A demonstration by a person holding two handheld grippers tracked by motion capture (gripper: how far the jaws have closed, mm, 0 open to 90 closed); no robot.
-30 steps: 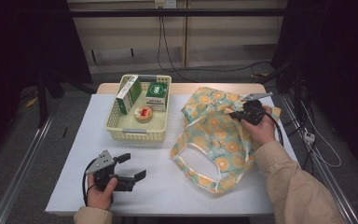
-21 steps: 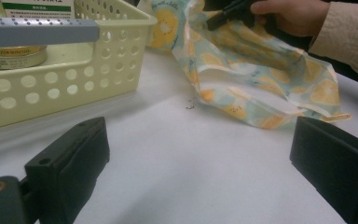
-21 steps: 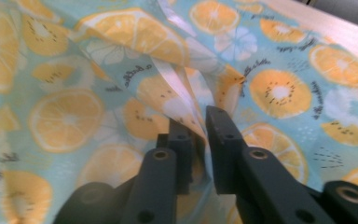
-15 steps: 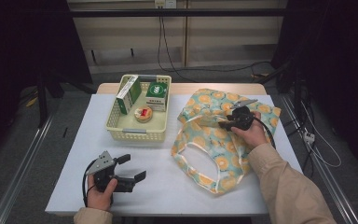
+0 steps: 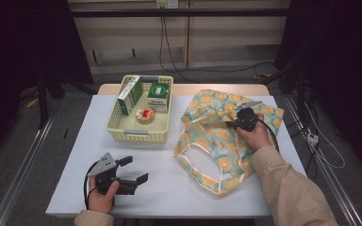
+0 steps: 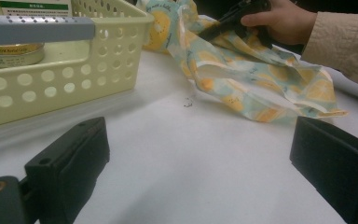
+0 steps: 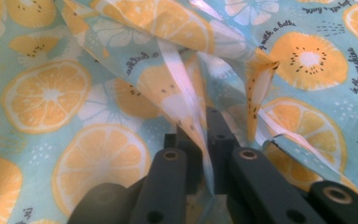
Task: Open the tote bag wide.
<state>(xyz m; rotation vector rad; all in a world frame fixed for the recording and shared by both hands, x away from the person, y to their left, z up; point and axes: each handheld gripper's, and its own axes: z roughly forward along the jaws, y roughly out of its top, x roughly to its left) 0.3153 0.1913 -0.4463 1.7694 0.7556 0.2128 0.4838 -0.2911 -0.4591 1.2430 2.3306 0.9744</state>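
Two grippers: your right gripper (image 7: 204, 140) pinches a fold of the bag (image 5: 217, 136); your left gripper (image 5: 134, 170) gapes, holding nothing.
Bag: thin, limp, light; you grip its white-trimmed edge just ahead of your closed jaws.

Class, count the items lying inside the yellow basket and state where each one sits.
3: a green-and-white box leaning at the left, a green box at the back right, a round tin in front. Others may be hidden.

White table (image 5: 179, 188), grey floor (image 5: 37, 141), dark bg, cables (image 5: 169, 47) by wall
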